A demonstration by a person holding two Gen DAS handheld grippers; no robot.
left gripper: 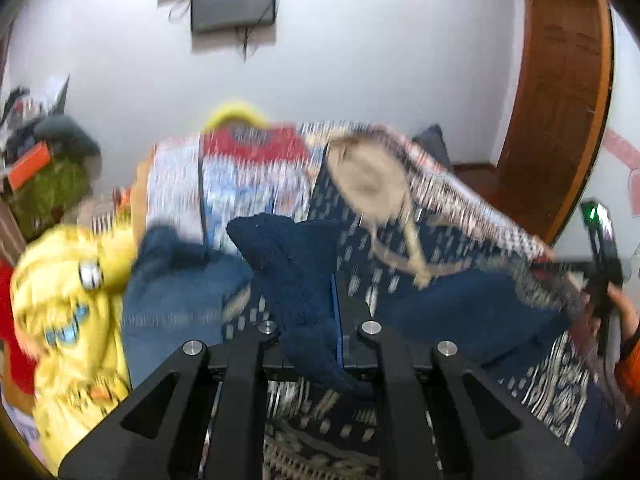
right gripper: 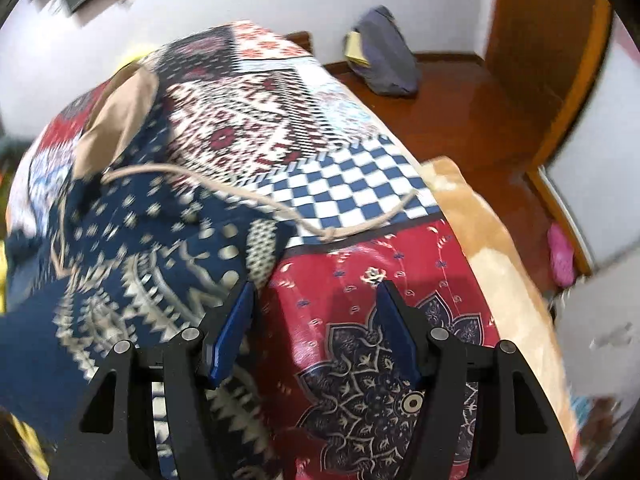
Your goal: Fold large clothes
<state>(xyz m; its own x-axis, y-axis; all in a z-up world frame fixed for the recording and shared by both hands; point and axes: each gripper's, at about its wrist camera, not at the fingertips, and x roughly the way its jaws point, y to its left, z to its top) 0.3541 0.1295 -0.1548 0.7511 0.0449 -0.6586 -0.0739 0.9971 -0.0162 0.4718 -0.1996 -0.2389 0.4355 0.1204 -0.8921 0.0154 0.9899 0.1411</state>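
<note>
Early in the fold, by the look of it. Left gripper clamped on a bunch of dark blue cloth, the fabric rising between the 2 fingers and spilling back toward the camera. Right gripper spread wide with nothing between the blue pads, hovering over the red patch of the bedspread, just beside the edge of the garment. Garment itself a large navy piece with cream print, lying rumpled across the near left part of the bed, tan lining turned out at its far end and a tan cord trailing loose over the checkered patch. No flat layer, no straight crease, no stacked halves visible in either view; much motion blur in the left view, so the exact lie of the far side hard to tell. Judged done: 1 corner or hem picked up. Judged left: a second grip with the free gripper, spreading the piece flat, tucking in cord and lining, then the folds proper. Yellow clothes heaped at the left, apparently unfolded too.
</note>
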